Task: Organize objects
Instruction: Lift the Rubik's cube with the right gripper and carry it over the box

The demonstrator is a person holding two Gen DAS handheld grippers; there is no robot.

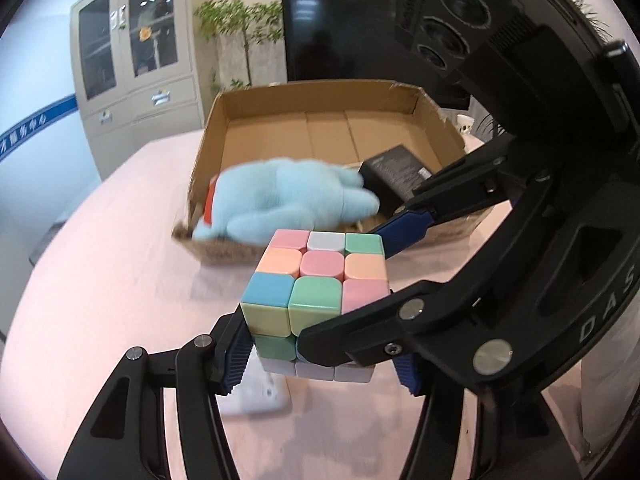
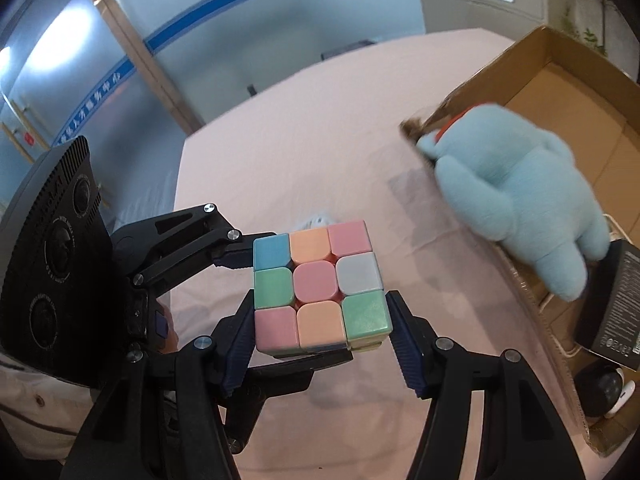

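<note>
Pastel puzzle cube point(image 2: 320, 292) is up off the pink tablecloth point(image 1: 100, 280), and you have it pinched from two directions at once, in front of the near wall of the cardboard box point(image 1: 412, 104). Starting at the left of the right wrist view, your left gripper point(image 2: 256, 308) reaches in from the side, one black finger pressed along the cube's far left edge and the other passing under its near side. Your right gripper point(image 2: 322, 344) comes in from the near edge, its ribbed blue pads point(image 2: 238, 356) flat against the cube's left and right faces, so both tools are closed on the cube. In the left wrist view the same double grip shows: your own two fingers clamp the cube point(image 1: 320, 280) low on its left and right sides, and the right gripper point(image 1: 340, 288) crosses in from the right, one finger against the far right corner and one across the near face. A white object lies on the cloth beneath the cube, blurred and mostly hidden. Farther right, the open box holds a light blue plush toy point(image 1: 288, 196) with a red band, draped over the near left corner of the box wall. To its right inside the box lies a black carton point(image 1: 394, 174) with fine white print, and at the near right end in the right wrist view sits a small white and black round device point(image 2: 610, 390).
</note>
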